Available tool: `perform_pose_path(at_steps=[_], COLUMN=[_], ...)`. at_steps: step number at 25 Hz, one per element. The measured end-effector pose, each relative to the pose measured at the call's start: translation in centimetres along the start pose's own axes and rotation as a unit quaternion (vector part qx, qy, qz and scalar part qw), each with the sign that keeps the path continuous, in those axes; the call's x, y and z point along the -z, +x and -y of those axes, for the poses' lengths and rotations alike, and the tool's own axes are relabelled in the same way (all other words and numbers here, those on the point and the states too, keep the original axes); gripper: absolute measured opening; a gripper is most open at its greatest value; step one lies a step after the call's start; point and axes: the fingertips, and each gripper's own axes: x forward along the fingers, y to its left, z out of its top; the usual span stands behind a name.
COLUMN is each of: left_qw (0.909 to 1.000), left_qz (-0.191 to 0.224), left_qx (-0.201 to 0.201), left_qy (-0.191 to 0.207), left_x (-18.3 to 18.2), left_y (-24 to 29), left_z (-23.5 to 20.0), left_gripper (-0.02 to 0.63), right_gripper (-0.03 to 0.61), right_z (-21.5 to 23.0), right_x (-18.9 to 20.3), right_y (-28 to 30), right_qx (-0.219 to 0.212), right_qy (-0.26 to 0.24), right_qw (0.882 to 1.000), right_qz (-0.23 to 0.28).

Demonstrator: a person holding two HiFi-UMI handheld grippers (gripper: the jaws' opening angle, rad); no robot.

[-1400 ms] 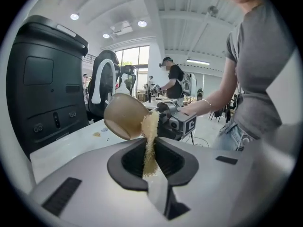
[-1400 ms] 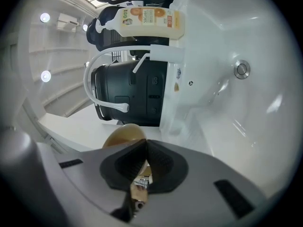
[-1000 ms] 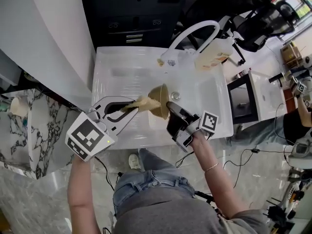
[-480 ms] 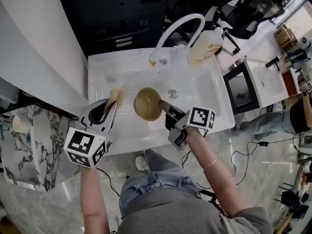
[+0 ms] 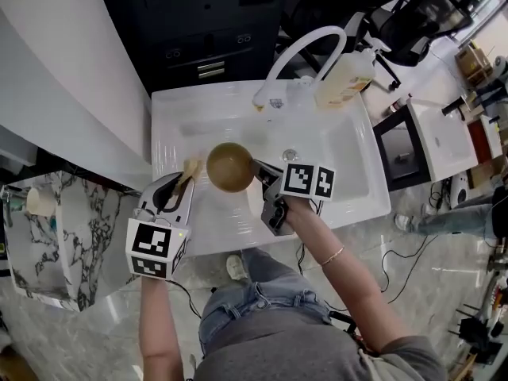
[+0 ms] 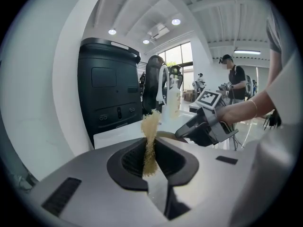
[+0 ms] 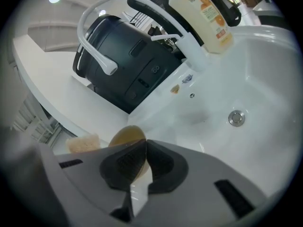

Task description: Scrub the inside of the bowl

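Right tongs (image 5: 256, 166) clamp bowl (image 5: 228, 167) over the sink (image 5: 343, 163).

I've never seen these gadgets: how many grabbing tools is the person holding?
2. The left gripper, at the left side of the sink, has its jaws shut on a sponge; the right gripper grips the bowl by its rim. Neither is hidden.

Both angled downward, left claw (image 5: 186, 176) clamped, right claw (image 5: 256, 166) clamped

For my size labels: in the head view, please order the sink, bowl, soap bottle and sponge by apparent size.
1. sink, clearly largest.
2. bowl and soap bottle: about alike, so not ranked.
3. sponge, smallest.
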Motion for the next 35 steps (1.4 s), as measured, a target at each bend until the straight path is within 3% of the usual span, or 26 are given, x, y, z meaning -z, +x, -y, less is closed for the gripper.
perform_pose_path(at_steps=[11,25,35], left_qw=[0.9980,0.9959,0.9945], left_qz=[-0.052,-0.081,-0.089], left_qx=[-0.032,-0.041,-0.055], left_qy=[0.016,0.004,-0.009], left_x=[1.6,1.9,2.3], left_y=[3.5,7.0,7.3], left_z=[-1.6,-2.6,-3.4], left_gripper=[0.051,0.051,0.051], right_gripper=[0.017,0.017,0.017], right_z=[1.8,3.9,4.4], right_x=[-2.4,-4.1,-3.8], right_y=[4.8,8.5,10.3], right_qx=[0.068,0.090,0.087], right_qy=[-0.037,-0.065,-0.056], right_qw=[0.997,0.993,0.993], right_qz=[-0.017,-0.043,-0.057])
